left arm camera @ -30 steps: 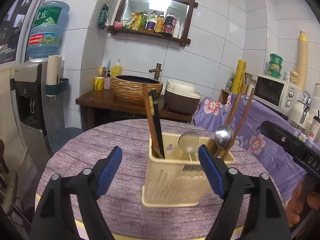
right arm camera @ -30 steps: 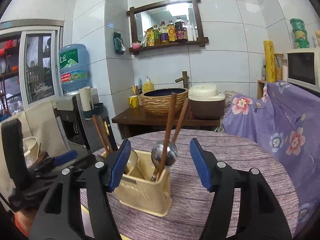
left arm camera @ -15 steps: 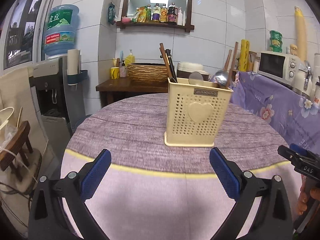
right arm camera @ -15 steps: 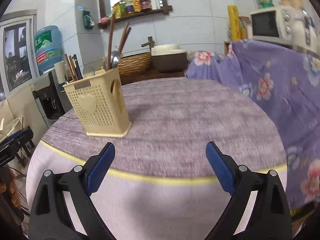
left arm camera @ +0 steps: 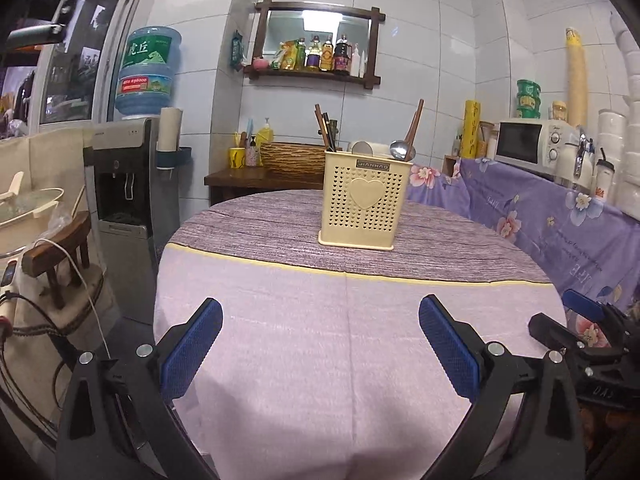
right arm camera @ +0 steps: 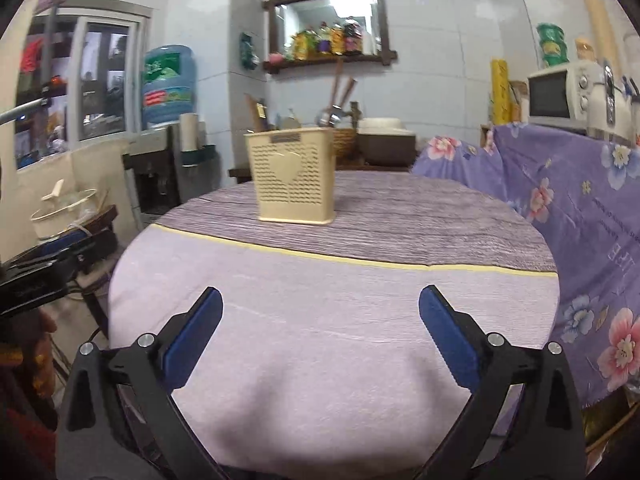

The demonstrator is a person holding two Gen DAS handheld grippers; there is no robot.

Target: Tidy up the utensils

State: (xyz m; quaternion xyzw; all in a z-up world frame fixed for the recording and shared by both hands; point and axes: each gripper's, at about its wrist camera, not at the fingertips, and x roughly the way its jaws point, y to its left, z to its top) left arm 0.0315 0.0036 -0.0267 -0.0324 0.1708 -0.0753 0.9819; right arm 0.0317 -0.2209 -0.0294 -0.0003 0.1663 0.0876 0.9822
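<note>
The cream utensil holder (left arm camera: pixel 366 204) bears a "JIANHAO" label (left arm camera: pixel 373 165).

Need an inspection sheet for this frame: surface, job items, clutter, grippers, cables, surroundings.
Surface: round table under a purple cloth with a yellow stripe.
Job's things: cream utensil holder upright on the far half; chopsticks and spoons stand in it.
Clutter: nothing seen on the table besides the holder.
Grippers: left gripper open, nothing between its fingers; right gripper open and empty, its jaws just widened. Both at the near edge, apart from the holder.
Cables: white cable and dark cords left of the table, off the surface.
Surroundings: water dispenser, wall shelf of bottles, microwave, floral cloth.
</note>
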